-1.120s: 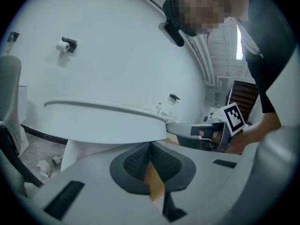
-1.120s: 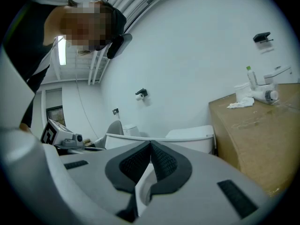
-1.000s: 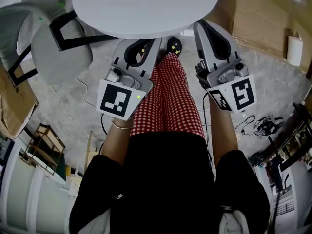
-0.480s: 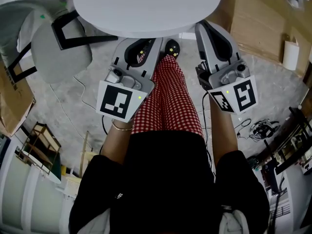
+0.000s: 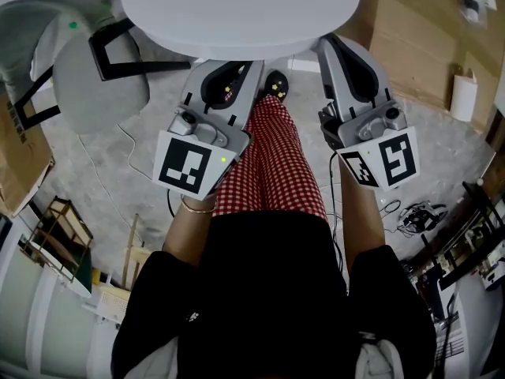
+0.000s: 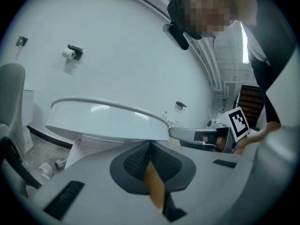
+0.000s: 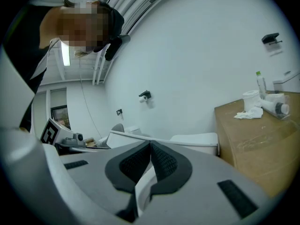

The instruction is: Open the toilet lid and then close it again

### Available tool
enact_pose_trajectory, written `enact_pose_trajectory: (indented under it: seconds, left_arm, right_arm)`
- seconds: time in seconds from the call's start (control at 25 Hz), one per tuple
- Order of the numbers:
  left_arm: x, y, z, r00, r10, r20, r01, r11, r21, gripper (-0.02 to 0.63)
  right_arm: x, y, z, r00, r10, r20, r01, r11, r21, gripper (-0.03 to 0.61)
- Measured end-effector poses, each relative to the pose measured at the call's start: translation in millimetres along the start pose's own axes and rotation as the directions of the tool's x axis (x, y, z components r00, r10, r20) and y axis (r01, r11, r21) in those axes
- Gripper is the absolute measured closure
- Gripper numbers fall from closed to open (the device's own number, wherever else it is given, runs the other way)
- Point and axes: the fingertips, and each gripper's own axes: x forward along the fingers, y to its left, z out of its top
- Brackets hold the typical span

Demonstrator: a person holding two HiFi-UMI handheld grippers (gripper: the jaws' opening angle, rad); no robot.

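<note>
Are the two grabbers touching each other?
Apart. The head view shows a red checked leg in the gap between the left gripper and right gripper.

We count two grippers: the left gripper [image 6: 150, 146] and the right gripper [image 7: 150, 146]. Each carries one marker cube, which gives two in all: the left marker cube [image 5: 188, 164] and the right marker cube [image 5: 385, 160].

We count one round white desk [image 5: 237, 14] and one grey chair [image 5: 99, 85]. One white paper roll [image 5: 464, 97] stands on the floor.

In the right gripper view we count three dark wall fixtures: one roll holder [image 7: 145, 95], one upper fixture [image 7: 271, 38] and one small fixture [image 7: 119, 111]. We count one cardboard box [image 7: 253, 139], which carries one green-capped bottle [image 7: 260, 83].
</note>
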Motion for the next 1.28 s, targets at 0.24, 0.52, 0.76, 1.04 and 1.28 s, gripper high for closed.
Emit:
enact_pose_trajectory:
  seconds: [0.24,0.52,0.76,1.04,1.28]
  left_arm:
    - [2.1,0.0,12.2,1.0,0.014,0.025,-0.014,1.0,-0.014,0.609]
    - [6.2,1.6,27.5,0.999,0.033,0.04,-0.032,0.999,-0.007,0.611]
    - [11.5,3.8,38.8,0.997,0.055,0.048,-0.055,0.998,0.001,0.611]
    - [15.7,6.4,51.8,0.995,0.054,0.089,-0.055,0.998,0.011,0.611]
    - [16.4,4.3,64.4,0.993,0.037,0.109,-0.042,0.998,0.04,0.61]
  right_arm:
    - [3.1,-1.9,11.3,1.0,0.005,-0.004,-0.005,1.0,-0.011,0.557]
    - [8.2,-3.8,24.6,0.999,0.008,-0.033,-0.009,1.0,-0.022,0.557]
    - [12.0,-5.9,33.7,0.997,0.01,-0.07,-0.012,0.999,-0.031,0.557]
    - [15.9,-9.1,44.8,0.998,0.009,-0.066,-0.008,1.0,0.016,0.557]
    - [20.1,-11.7,56.0,0.998,0.002,-0.062,-0.001,1.0,0.021,0.557]
